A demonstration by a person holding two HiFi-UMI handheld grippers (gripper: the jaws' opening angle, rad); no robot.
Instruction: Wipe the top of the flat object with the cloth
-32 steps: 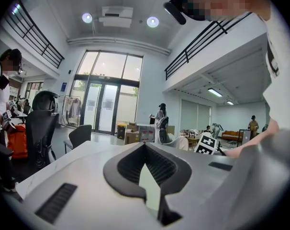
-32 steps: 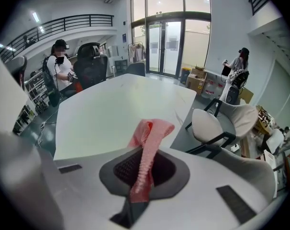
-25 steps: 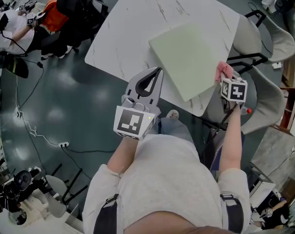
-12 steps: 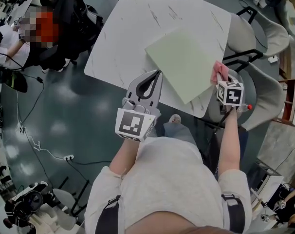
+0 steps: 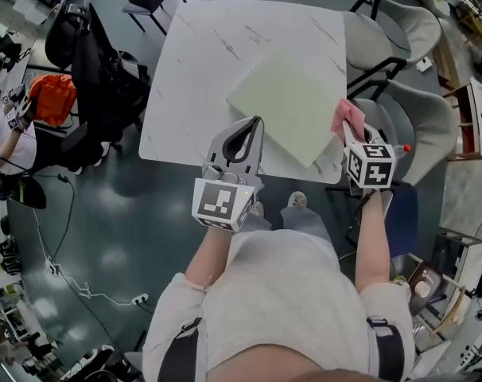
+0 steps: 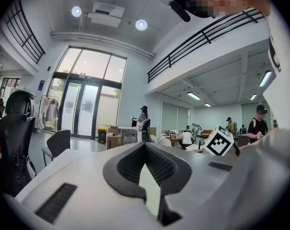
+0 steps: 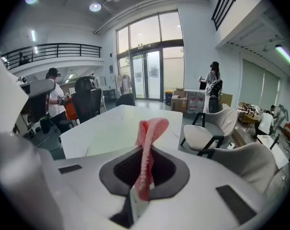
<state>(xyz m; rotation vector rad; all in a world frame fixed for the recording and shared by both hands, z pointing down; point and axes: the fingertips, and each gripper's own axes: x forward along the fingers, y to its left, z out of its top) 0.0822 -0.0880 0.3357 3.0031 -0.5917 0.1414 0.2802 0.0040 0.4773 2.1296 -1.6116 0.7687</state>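
A pale green flat board [image 5: 289, 106] lies on the white marble table [image 5: 217, 46], reaching toward its near right corner. My right gripper [image 5: 348, 127] is shut on a pink cloth [image 5: 346, 116], which hangs at the board's right edge. In the right gripper view the cloth [image 7: 152, 128] sticks up from between the jaws of that gripper [image 7: 147, 153], with the table [image 7: 111, 123] beyond. My left gripper [image 5: 254, 123] is shut, its tip at the board's near left edge. In the left gripper view I see nothing held by that gripper [image 6: 145, 147].
Grey chairs [image 5: 420, 118] stand right of the table and black office chairs [image 5: 98, 70] to its left. A person in orange [image 5: 46, 98] sits at far left. A cable [image 5: 66, 281] runs over the dark floor. Other people stand far off by the glass doors [image 7: 150, 73].
The head view has swung, so the table and board sit a little farther left and up in frame. Both grippers keep about the same places against the board.
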